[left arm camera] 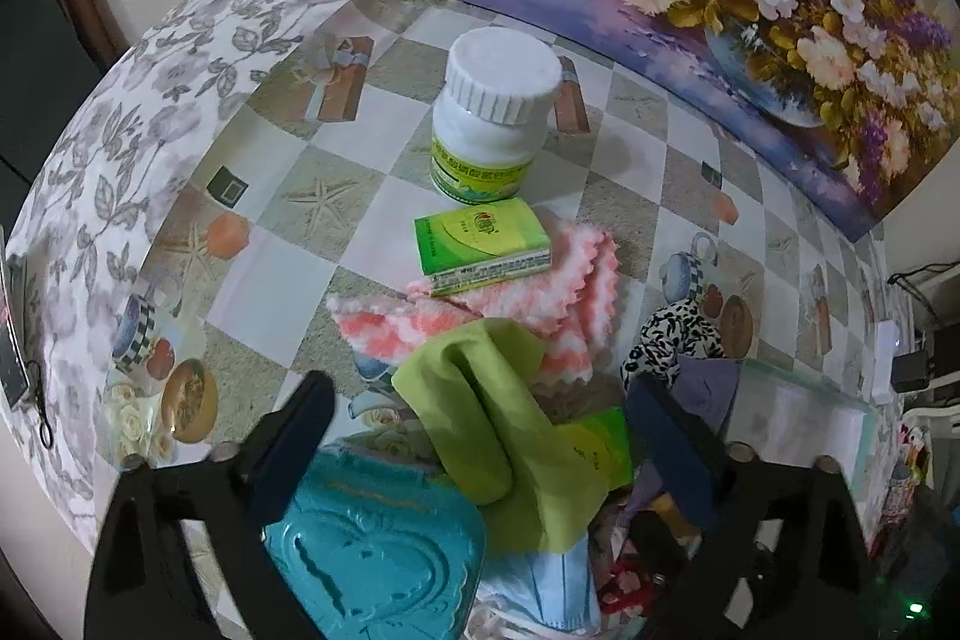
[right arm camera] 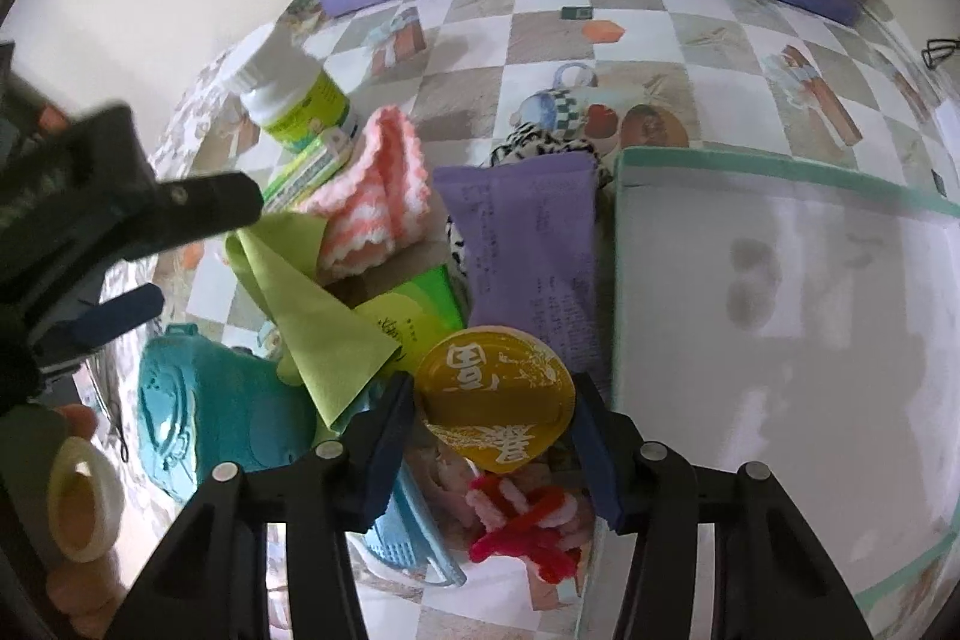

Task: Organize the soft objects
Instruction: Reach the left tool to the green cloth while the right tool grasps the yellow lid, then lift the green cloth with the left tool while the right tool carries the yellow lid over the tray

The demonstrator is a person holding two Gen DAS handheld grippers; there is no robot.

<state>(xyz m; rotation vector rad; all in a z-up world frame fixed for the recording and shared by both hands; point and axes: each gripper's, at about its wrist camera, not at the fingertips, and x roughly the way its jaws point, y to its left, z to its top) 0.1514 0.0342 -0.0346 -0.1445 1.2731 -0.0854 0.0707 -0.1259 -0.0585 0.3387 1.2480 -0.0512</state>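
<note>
Yellow-gold and round, the lid (right arm camera: 495,400) sits between the 2 blue-padded fingers of the right gripper (right arm camera: 492,421), which points steeply down at the clutter; both pads look to meet its rim, so it appears gripped. Taking this lid as landmark: the purple packet (right arm camera: 528,244) lies just beyond it, the white tray (right arm camera: 780,280) to its right, red and white pipe cleaners (right arm camera: 522,520) just below it, and a light-blue face mask (right arm camera: 414,532) at its lower left. The green cloth (left arm camera: 480,424) lies left of the lid, draped over the teal heart-embossed case (left arm camera: 372,550). The left gripper (left arm camera: 480,436), also tilted steeply down, hangs over that cloth with its jaws spread wide, pads clear of the fabric. The pink-and-white knitted cloth (left arm camera: 540,292) lies farther beyond, under a green tissue pack (left arm camera: 480,238).
</note>
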